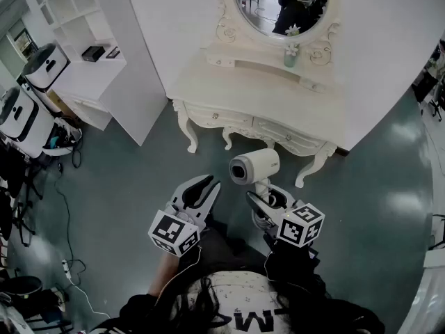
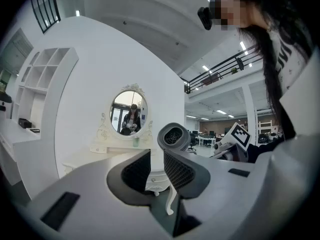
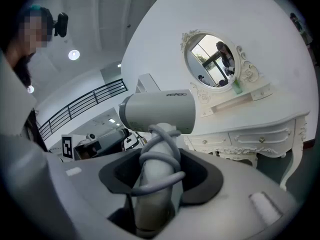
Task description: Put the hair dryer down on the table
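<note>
The white hair dryer (image 1: 254, 167) hangs in the air over the floor, just in front of the white dressing table (image 1: 257, 92). My right gripper (image 1: 263, 199) is shut on its handle. In the right gripper view the grey cord is wound round the handle (image 3: 156, 184) between the jaws, and the barrel (image 3: 159, 111) points left. My left gripper (image 1: 201, 190) hovers to the left of the dryer, holding nothing. Its jaws stand a narrow gap apart in the left gripper view, with the dryer's round end (image 2: 173, 136) beyond them.
An oval mirror (image 1: 278, 2) rises behind the table, with a small green bottle (image 1: 290, 56) on the ledge below it. A white shelf unit (image 1: 87, 40) and white machines (image 1: 28, 110) stand at the left. Cables (image 1: 66, 221) trail over the grey floor.
</note>
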A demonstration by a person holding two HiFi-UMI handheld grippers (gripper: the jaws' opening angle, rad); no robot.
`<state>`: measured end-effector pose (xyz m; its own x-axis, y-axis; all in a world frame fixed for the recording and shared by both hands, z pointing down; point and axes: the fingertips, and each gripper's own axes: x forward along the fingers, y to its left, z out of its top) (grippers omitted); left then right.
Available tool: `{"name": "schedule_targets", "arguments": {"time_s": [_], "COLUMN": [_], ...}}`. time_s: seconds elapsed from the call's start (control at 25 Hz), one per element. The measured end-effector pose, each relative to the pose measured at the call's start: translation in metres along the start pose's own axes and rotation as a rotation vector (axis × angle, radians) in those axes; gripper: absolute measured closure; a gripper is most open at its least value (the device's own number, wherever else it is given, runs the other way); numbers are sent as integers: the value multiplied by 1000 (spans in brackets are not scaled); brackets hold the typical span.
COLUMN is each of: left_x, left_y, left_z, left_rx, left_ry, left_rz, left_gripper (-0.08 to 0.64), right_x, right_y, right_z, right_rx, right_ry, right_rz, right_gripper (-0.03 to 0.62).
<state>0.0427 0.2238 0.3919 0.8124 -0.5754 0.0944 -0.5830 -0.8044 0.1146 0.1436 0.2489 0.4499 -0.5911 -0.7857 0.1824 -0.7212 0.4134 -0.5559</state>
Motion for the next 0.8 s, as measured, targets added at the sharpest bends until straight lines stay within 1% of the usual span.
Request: {"name": "schedule_targets", "arguments": {"time_s": [0.24,0.4,0.52,0.8], "left_x": [-1,-3,-5,-8], "left_y": [0,1,2,27], "left_z": [0,1,-1,-5], "left_rx": [1,-1,3,-12], "left_ry": [7,9,20,32], "left_rz": [2,15,24,67], "left_gripper": [479,479,479,479], "right_x": [2,2,3,25], "right_y": [4,7,7,5], "right_z": [0,2,3,2], "right_rx": [3,37,30,34], "right_ry": [1,-14,-12,13], "right_rz": [13,42,55,72], "right_gripper": [365,365,365,365]}}
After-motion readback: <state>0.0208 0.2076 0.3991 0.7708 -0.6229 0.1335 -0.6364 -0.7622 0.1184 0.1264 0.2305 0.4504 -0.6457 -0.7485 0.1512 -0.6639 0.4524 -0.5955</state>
